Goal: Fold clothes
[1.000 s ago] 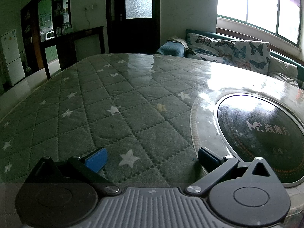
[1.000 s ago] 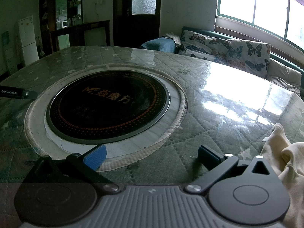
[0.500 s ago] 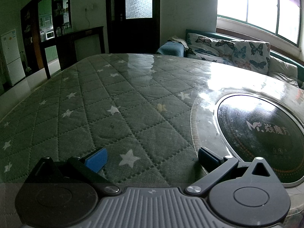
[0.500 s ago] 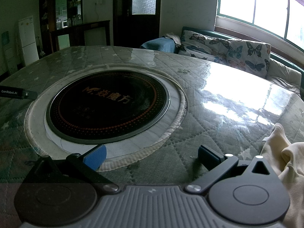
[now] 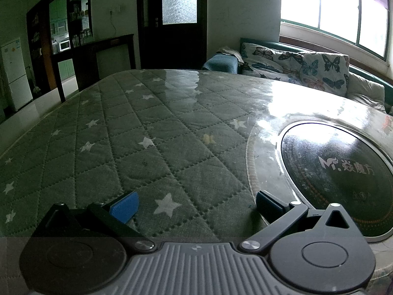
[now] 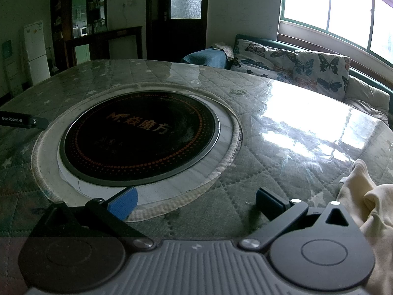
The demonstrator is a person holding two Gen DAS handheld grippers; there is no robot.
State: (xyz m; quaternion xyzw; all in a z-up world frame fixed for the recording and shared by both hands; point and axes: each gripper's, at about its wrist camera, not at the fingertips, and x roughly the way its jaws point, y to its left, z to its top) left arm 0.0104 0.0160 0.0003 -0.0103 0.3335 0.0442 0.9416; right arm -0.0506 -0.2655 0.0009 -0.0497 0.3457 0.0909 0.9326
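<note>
A crumpled cream garment (image 6: 366, 201) lies at the right edge of the right wrist view, just right of my right gripper (image 6: 196, 202). That gripper is open and holds nothing, hovering low over the table by the black round hotplate (image 6: 140, 137). In the left wrist view my left gripper (image 5: 196, 204) is open and holds nothing, low over the green star-quilted table cover (image 5: 147, 132). No clothing shows in the left wrist view. The tip of the left gripper (image 6: 23, 121) shows at the left edge of the right wrist view.
The round hotplate (image 5: 336, 169) is set in the table with a pale fabric ring (image 6: 221, 169) around it. A glossy clear sheet covers the table. Beyond the table stand a butterfly-print sofa (image 5: 299, 66), a dark door (image 5: 176, 19) and a white fridge (image 6: 35, 51).
</note>
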